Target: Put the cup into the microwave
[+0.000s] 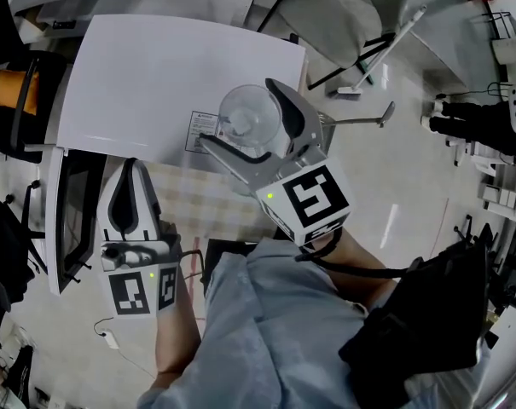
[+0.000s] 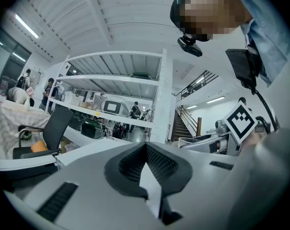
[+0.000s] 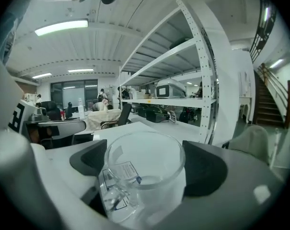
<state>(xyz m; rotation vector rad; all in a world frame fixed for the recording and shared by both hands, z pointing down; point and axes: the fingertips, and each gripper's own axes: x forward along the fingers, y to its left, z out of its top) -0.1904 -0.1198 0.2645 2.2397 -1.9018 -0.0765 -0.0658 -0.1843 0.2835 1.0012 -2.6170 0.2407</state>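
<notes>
Right hand-held gripper [image 1: 237, 113], jaws wide — pads pressing clear glass cup [image 3: 145, 186]

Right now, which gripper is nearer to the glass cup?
Right. The right gripper holds the glass cup between its fingers. The left gripper is apart from it, lower left in the head view, beside the open microwave door.

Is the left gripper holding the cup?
No, the left gripper is shut and empty; the cup sits between the jaws of the right gripper.

light blue shirt [image 1: 266, 331], apparently short-sleeved
</notes>
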